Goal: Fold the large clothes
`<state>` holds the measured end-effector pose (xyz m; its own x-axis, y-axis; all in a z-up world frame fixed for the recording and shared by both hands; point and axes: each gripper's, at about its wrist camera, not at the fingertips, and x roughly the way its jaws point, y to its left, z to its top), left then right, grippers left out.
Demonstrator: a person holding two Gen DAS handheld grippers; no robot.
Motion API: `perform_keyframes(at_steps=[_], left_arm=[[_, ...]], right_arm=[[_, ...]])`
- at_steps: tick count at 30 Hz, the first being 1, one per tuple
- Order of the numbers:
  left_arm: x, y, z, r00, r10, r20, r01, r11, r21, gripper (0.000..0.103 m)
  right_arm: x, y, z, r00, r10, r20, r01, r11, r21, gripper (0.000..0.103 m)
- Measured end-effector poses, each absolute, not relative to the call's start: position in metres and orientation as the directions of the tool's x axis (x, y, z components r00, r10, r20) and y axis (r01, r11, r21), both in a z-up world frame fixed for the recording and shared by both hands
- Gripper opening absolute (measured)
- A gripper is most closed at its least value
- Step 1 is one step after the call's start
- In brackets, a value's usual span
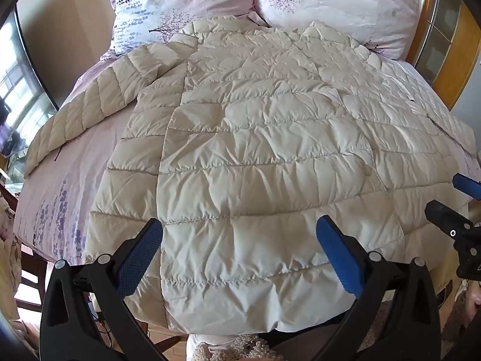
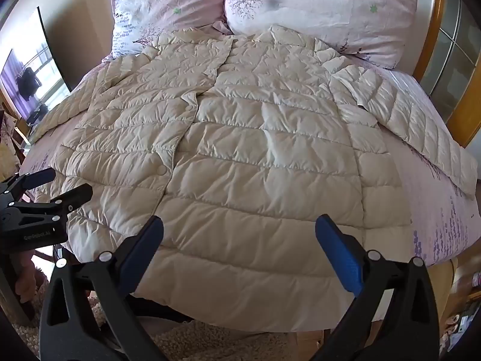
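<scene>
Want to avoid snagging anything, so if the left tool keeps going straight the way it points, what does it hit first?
Most likely the cream puffer jacket spread on the bed: the open left tool points at its lower front panel, with nothing visible between. Depth is hard to judge.

The jacket [image 1: 255, 138] is seen to be of quilted cloth, cream, with a faint sheen and many fine creases; its stitched channels look puffy and soft. The bed sheet [image 1: 75, 162] and the pillows [image 2: 315, 9] are made of thin matt cotton-like cloth, pink with printed purple flowers, lightly wrinkled. The left gripper [image 1: 240, 255] and the right gripper [image 2: 240, 255] are formed of smooth black plastic with small bright metal pins; their fingers [image 2: 339, 255] are faced with blue pads of a finely dotted, rubbery texture. The headboard frame [image 2: 433, 30] is of glossy varnished wood.
</scene>
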<state>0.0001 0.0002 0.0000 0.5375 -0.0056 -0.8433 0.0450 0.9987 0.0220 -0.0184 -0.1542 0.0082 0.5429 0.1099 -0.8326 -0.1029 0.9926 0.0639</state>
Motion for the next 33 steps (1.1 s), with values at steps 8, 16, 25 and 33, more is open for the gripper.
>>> perform_keyframes(at_steps=[8,16,25,33], left_arm=[[0.0009,0.0008,-0.0006,0.533,0.002,-0.846,0.038,0.999,0.026,0.102],[0.0006,0.0023,-0.0003,0.533,-0.001,-0.846,0.037,0.999,0.023,0.102],[0.0018,0.0048,-0.0007,0.532,-0.002,-0.847,0.039,0.999,0.022,0.102],[0.0018,0.0051,-0.0005,0.532,-0.003,-0.847,0.039,0.999,0.021,0.102]], right_arm=[[-0.0193,-0.1544,0.0083,0.542,0.108,-0.833,-0.098,0.993,0.065,0.101],[-0.0175,-0.1544,0.0088,0.539,0.111,-0.835,-0.098,0.993,0.068,0.101],[-0.0165,-0.155,0.0081,0.538,0.109,-0.836,-0.1,0.993,0.065,0.101],[-0.0163,-0.1548,0.0085,0.537,0.11,-0.836,-0.1,0.993,0.067,0.101]])
